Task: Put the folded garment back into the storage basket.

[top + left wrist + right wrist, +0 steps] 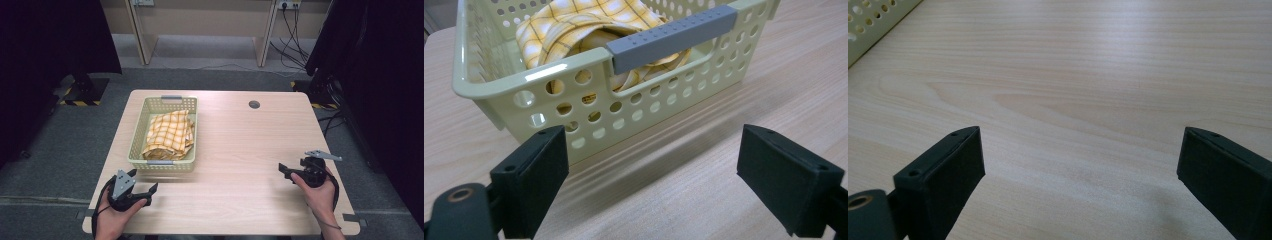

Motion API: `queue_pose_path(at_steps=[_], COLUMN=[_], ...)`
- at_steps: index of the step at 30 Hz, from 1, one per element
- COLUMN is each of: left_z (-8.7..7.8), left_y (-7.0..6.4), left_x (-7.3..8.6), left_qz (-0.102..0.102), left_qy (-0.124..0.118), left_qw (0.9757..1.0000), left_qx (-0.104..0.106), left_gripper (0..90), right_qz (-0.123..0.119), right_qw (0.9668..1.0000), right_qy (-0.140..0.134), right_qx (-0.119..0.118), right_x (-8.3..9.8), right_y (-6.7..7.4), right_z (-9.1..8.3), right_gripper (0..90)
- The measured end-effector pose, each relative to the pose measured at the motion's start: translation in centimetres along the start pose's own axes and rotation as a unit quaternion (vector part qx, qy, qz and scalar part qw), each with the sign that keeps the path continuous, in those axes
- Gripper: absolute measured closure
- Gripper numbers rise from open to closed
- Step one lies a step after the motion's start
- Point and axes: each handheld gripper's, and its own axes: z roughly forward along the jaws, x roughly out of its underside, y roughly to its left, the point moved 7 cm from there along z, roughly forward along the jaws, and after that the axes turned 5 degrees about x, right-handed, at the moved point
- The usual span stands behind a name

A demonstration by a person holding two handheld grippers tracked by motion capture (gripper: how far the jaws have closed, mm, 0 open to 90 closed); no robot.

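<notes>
A pale green perforated basket (135,135) stands on the left half of the wooden table (240,150). Inside it lies a folded yellow checked cloth (170,134). My left gripper (145,180) is near the table's front left corner, just in front of the basket, open and empty. In the left gripper view the basket wall (624,115), its grey handle (671,37) and the cloth (574,25) sit close ahead of the open left gripper (654,175). My right gripper (289,169) rests at the front right, open over bare wood (1080,175).
A round grey cable hole (254,104) sits near the table's far edge. A corner of the basket (873,20) appears at the top left of the right gripper view. Dark curtains, stands and cables surround the table on the floor.
</notes>
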Motion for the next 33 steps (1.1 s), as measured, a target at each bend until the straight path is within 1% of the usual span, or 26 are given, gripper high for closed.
queue_pose_path(at_steps=[8, 33], left_z=[0.0, 0.3], left_y=[0.3, 0.6], left_x=[0.3, 0.9], left_qz=[-0.001, -0.008], left_qy=[0.0, 0.005], left_qw=[1.0, 0.9999], left_qx=[-0.007, -0.013], left_gripper=[12.4, 12.4], right_qz=[0.003, 0.015], right_qw=[1.0, 0.9997], right_qy=[-0.005, -0.002], right_qx=[0.007, 0.021], right_x=[0.2, 1.6], right_y=[-0.6, -2.2], right_z=[-0.3, -0.4], right_gripper=[5.8, 5.8])
